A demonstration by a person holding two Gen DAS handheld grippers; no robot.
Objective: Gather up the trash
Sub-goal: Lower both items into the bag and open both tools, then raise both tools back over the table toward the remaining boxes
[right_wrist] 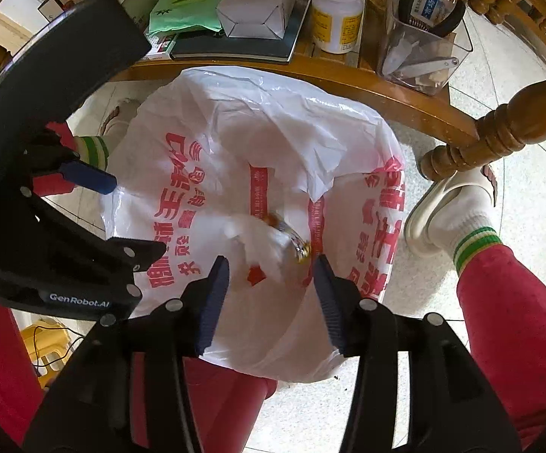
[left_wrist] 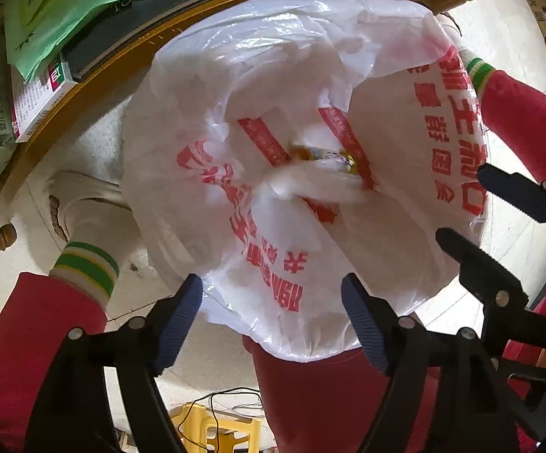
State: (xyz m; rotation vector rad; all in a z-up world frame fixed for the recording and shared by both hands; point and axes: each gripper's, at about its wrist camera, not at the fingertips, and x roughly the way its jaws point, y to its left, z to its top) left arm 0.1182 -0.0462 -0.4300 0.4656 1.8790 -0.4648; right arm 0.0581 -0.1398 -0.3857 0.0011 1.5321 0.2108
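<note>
Both grippers, left gripper (left_wrist: 273,324) and right gripper (right_wrist: 271,302), hang spread and empty over my red bin's white red-printed plastic liner (right_wrist: 258,204). Crumpled tissue and wrapper trash (right_wrist: 273,238) sits frame centre, inside. Drop looks done; next, fetch more table trash.

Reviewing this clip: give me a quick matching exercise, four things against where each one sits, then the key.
Things:
1. white tissue
2. white bottle
3. yellow stool
4. left gripper

Places:
A. on the floor beside the red bin
B. on the wooden table
C. open above the bag's near rim
D. inside the white plastic bag

Pairs: 1-D, 2-B, 3-A, 4-C
</note>
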